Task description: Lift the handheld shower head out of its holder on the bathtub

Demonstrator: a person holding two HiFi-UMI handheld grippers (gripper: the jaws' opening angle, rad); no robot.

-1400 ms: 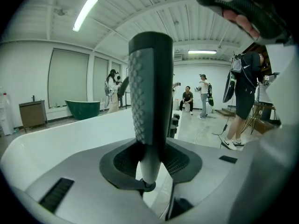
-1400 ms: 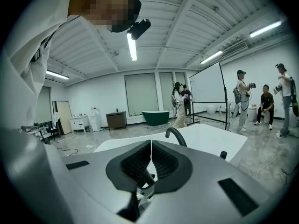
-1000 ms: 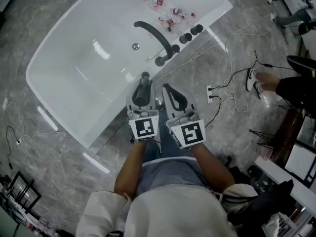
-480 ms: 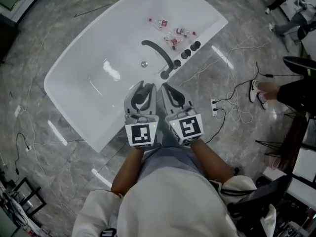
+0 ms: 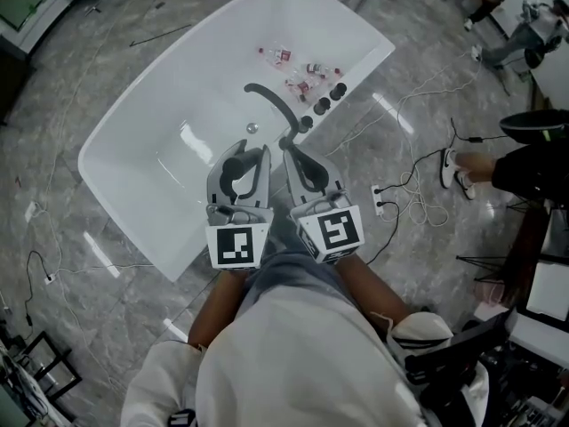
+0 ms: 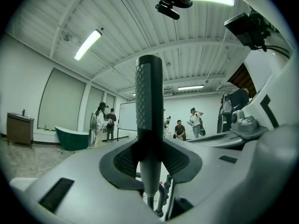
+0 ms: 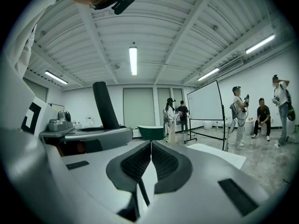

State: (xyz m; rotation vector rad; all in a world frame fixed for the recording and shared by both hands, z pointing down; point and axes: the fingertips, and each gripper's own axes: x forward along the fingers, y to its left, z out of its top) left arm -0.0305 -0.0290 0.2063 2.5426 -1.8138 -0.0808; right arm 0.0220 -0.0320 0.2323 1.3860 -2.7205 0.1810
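Left gripper (image 6: 150,161) is clamped on the dark, textured cylindrical handle of the handheld shower head (image 6: 148,92), pads pressing it from both sides. I see the handle standing upright between them, its top well above the jaws. In the head view the shower head sits raised over the near rim of the white oval bathtub (image 5: 160,123). My right gripper (image 7: 150,158) hangs just beside the left one, jaws together on nothing. Beyond both, a curved dark faucet spout (image 5: 269,103) arches over the tub. Small clear bottles with red caps (image 5: 298,71) lie inside it. Grey marble floor (image 5: 53,87) surrounds the tub.
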